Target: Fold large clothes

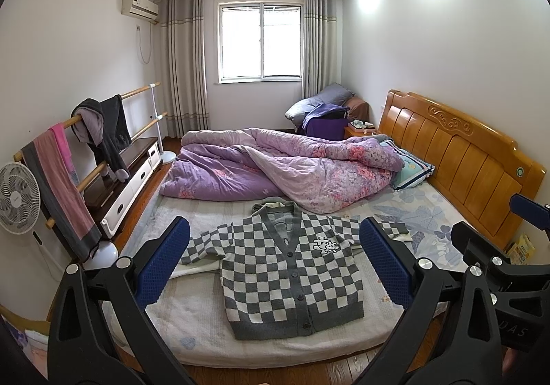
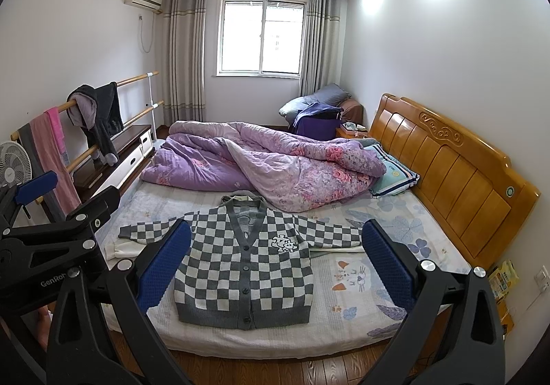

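Note:
A grey and white checkered cardigan (image 1: 285,268) lies flat, front up and buttoned, on the near part of the bed, sleeves spread to both sides. It also shows in the right wrist view (image 2: 244,268). My left gripper (image 1: 275,261) is open and empty, held above the bed's near edge and well short of the cardigan. My right gripper (image 2: 276,261) is open and empty too, at about the same height. The right gripper shows at the right edge of the left wrist view (image 1: 508,268), and the left gripper at the left edge of the right wrist view (image 2: 55,233).
A crumpled purple floral quilt (image 1: 282,168) fills the far half of the bed, just beyond the cardigan's collar. A pillow (image 1: 409,168) lies by the wooden headboard (image 1: 460,158) on the right. A clothes rail (image 1: 89,130), a low cabinet (image 1: 134,175) and a fan (image 1: 17,199) stand left.

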